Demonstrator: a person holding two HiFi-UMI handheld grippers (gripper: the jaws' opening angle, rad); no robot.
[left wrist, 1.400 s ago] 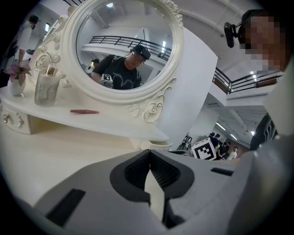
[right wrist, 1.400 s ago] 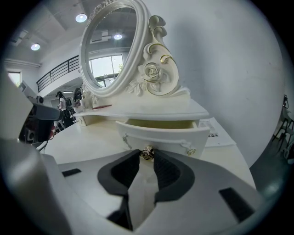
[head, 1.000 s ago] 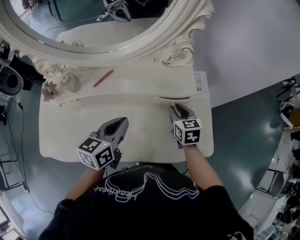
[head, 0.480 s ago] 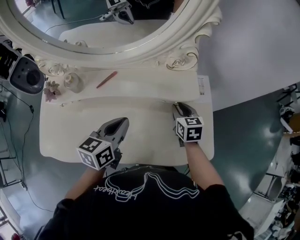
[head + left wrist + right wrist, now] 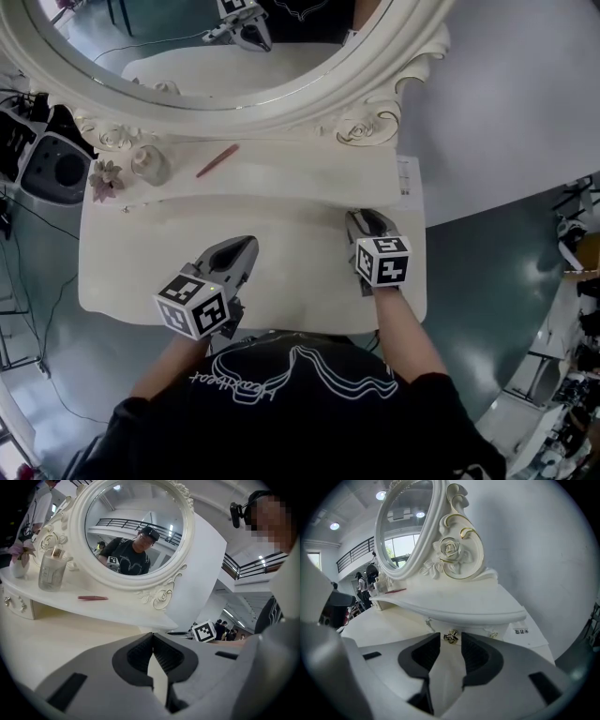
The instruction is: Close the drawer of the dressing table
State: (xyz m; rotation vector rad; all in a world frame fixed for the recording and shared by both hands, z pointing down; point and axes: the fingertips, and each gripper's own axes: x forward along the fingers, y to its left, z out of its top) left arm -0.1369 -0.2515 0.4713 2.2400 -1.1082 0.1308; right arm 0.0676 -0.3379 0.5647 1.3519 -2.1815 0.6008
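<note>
The cream dressing table fills the head view under an oval mirror. In the right gripper view the right-hand drawer front sits tucked in beneath the shelf. Its small gold knob lies between the tips of my right gripper, whose jaws are opening and do not press on it. The head view shows that gripper right at the shelf's front edge. My left gripper rests over the tabletop, shut with nothing in it, and its tips meet.
On the shelf stand a glass jar, a small flower and a red pen. A paper label lies at the shelf's right end. A small drawer sits at the left. Black equipment stands on the floor left.
The drawer edge that stuck out from under the shelf has slid in out of sight. My right gripper has gone with it toward the mirror. The left gripper has stayed put.
</note>
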